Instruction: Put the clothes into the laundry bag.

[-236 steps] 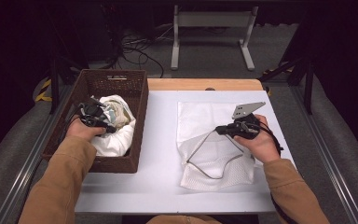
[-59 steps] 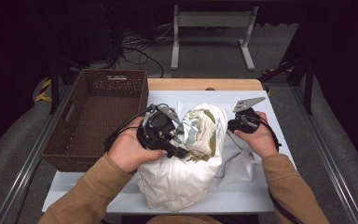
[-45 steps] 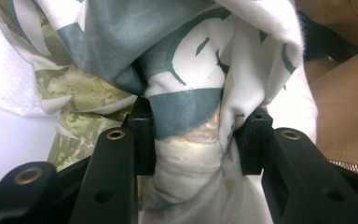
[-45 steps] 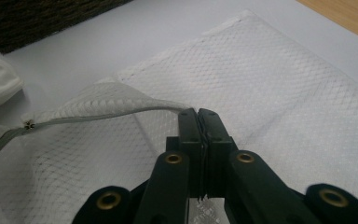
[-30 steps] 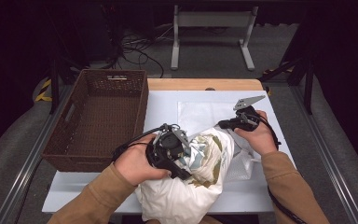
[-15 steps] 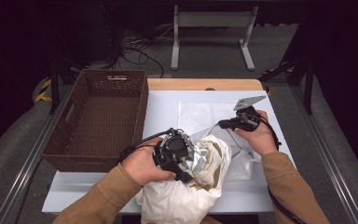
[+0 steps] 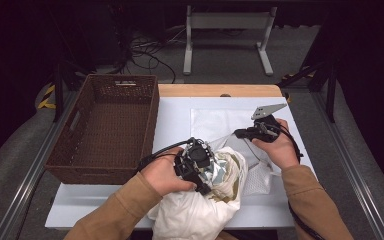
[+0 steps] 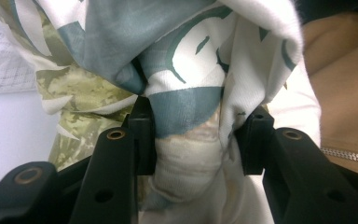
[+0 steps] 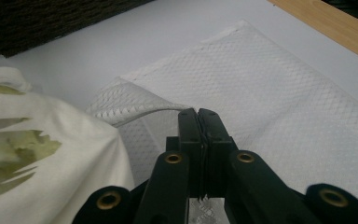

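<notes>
Left claw [image 8: 193, 140] clamps the printed garment [image 8: 186, 88]; right claw [image 9: 199, 140] pinches the white cloth [image 9: 270, 93].

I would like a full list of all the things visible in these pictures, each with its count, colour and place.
Printed garment: one, white with grey-green and olive print, bunched at the near edge of the table, gripped by the left gripper.
Textured cloth: one, white, lying on the right half of the table, one fold pinched by the right gripper.
Basket: one, dark brown wicker, on the left side of the table.
Table: one, white top with a wooden strip at the far edge.
Metal stand: one, light grey, on the floor behind the table.
Left gripper: one, black, shut on the printed garment.
Right gripper: one, black, jaws together on the cloth fold.
Sleeves: two, tan, entering from the bottom.
</notes>
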{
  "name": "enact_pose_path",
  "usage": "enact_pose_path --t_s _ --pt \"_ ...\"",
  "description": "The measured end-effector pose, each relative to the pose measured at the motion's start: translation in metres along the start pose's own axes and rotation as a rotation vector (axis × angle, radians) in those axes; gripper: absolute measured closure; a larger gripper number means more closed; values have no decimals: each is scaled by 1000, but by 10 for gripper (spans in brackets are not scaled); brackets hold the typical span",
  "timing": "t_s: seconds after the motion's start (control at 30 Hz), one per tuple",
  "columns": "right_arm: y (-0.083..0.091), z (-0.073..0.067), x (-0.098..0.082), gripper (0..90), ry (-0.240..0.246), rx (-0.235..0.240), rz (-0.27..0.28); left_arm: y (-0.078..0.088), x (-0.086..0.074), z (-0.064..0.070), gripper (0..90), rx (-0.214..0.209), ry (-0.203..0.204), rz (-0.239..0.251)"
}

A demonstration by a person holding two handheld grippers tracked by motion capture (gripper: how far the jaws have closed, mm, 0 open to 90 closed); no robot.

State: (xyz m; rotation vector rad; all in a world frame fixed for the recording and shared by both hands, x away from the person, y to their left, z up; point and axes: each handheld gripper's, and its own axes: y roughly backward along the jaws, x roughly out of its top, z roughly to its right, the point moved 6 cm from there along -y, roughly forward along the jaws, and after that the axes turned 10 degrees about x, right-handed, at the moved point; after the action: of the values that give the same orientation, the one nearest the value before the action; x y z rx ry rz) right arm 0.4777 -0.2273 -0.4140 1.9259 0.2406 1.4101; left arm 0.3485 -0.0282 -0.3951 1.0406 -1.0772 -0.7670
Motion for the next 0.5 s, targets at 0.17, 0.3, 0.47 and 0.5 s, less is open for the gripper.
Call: enact_pose_path --t_s 0.17,0.3,0.47,0.5 --pt "2 -3 -1 890 5 4 4 -5 3 -3 589 -2 24 -13" --pt "3 -6 -1 890 8 5 7 -9 6 -3 588 -1 20 -21" --pt "5 -12 0 890 20 0 12 -9 11 2 588 1 7 -25" --pt "6 -13 1 890 25 0 15 -9 12 3 589 7 -2 -20"
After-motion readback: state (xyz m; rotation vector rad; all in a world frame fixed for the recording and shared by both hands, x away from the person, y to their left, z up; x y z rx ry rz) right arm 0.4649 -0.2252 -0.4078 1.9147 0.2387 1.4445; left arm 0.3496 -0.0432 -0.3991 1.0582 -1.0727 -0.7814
